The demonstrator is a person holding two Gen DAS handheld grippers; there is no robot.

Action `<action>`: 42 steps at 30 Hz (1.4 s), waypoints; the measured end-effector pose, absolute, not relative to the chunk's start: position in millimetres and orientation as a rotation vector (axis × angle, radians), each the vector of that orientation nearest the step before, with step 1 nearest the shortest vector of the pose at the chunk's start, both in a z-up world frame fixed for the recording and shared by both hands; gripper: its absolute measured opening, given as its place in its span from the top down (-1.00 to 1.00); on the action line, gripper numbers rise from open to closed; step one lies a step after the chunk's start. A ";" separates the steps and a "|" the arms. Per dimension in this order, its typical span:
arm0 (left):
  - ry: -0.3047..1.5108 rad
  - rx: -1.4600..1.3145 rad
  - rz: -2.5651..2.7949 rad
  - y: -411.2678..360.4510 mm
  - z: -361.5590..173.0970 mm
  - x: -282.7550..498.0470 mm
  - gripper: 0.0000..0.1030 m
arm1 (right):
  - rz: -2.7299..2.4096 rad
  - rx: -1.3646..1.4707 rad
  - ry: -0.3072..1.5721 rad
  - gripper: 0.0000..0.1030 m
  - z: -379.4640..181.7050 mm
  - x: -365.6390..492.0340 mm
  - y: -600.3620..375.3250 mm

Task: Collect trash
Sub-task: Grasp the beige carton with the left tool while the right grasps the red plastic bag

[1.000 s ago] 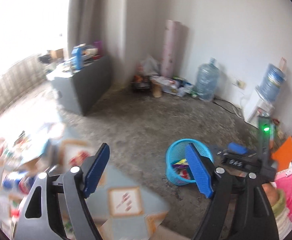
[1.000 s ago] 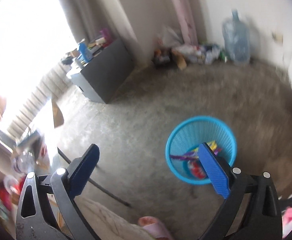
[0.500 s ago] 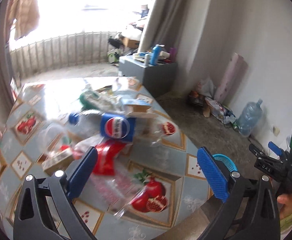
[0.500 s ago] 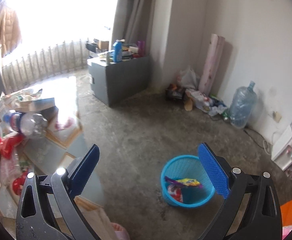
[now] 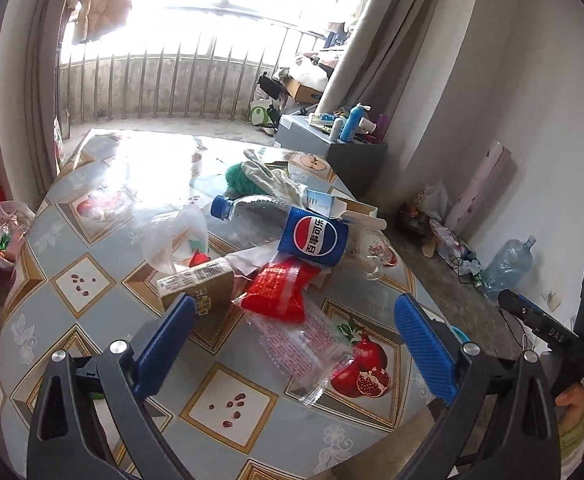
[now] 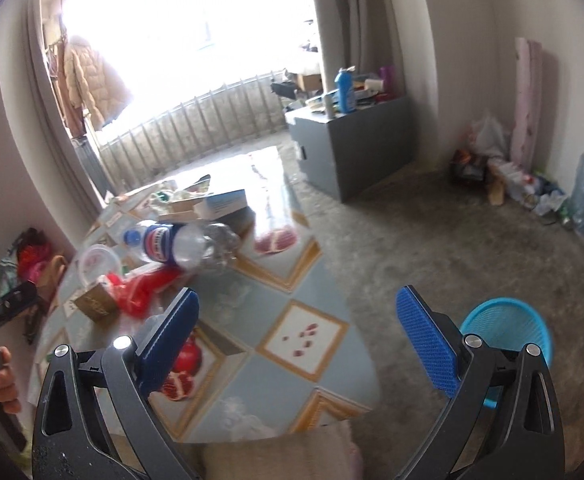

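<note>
We take the table as our landmark: a rounded top under a glossy tiled cloth printed with pomegranates, and nearly all the trash lies heaped on it, toward the edge facing the room. On the concrete floor off that edge stands the blue mesh bin, well apart from the heap and closest to our right gripper, which hangs over the table's near corner with its pads spread wide and nothing between them. Largest in the heap is the crushed Pepsi bottle, lying on its side across the table, cap toward the window side, base toward the room. Against its near flank sits the red packet, and nearer still to us lies the clear printed wrapper, flat on the cloth, its long axis running from the red packet toward the table's near edge. Beside the red packet are a brown carton and a crumpled clear bag. Our left gripper hovers over the clear wrapper, pads spread wide to either side of it and carrying nothing. We judge the left the nearer hand for this wrapper; the thin film may slip.
</note>
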State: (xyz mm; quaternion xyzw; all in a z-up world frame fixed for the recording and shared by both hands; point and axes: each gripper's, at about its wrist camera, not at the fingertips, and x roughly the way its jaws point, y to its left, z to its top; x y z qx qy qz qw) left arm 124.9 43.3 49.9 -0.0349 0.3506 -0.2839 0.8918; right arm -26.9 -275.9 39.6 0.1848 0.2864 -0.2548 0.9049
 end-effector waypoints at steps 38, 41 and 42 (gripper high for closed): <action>0.713 -0.041 -0.530 80.0 -18.4 210.5 -0.09 | -0.100 0.594 0.869 -0.07 -20.3 164.5 -198.0; 0.723 -0.032 -0.545 77.3 -22.9 210.8 -0.09 | -0.105 0.602 0.892 -0.10 -26.2 168.1 -197.8; 0.727 -0.029 -0.552 76.2 -24.7 210.6 -0.09 | -0.106 0.604 0.900 -0.10 -28.0 170.7 -197.4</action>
